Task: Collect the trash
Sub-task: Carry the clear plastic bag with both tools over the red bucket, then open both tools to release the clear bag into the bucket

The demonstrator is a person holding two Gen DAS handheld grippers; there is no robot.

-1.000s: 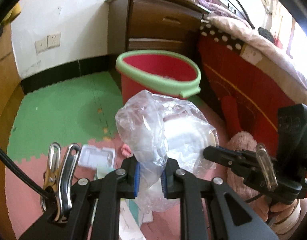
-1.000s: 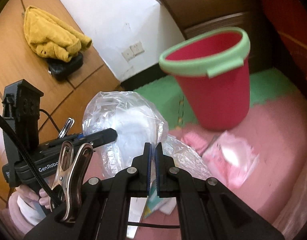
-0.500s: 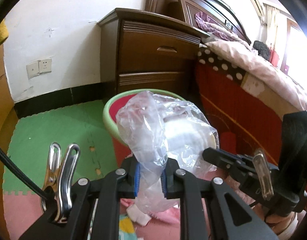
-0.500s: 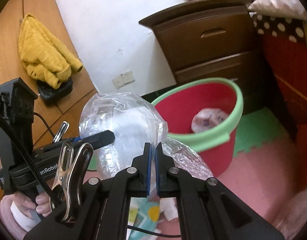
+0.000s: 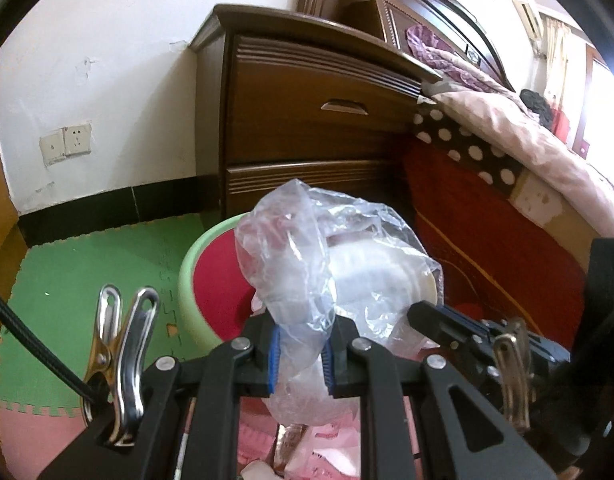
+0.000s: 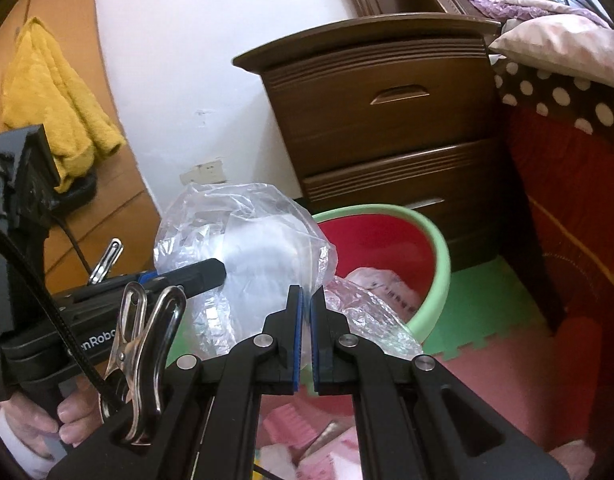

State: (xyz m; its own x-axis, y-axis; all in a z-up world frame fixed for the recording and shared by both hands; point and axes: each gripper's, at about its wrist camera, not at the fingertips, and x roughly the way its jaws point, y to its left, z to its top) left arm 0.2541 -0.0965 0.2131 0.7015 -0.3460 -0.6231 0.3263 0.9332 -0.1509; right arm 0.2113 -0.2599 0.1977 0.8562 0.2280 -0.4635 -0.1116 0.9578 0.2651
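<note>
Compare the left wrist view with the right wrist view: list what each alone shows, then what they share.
Left wrist only: the left tool from behind, its pads clamping the clear plastic bag.

Right wrist only: a yellow cloth, crumpled trash inside the bucket, and a hand holding the left tool.

Both: the bag, red bucket, dark dresser, bed and right tool.

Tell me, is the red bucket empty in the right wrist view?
No, the red bucket already holds crumpled pink-white trash inside.

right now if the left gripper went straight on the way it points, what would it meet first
Probably the red bucket with the green rim: the left gripper, shut on the clear plastic bag, aims into its mouth, though depth is unclear.
</note>
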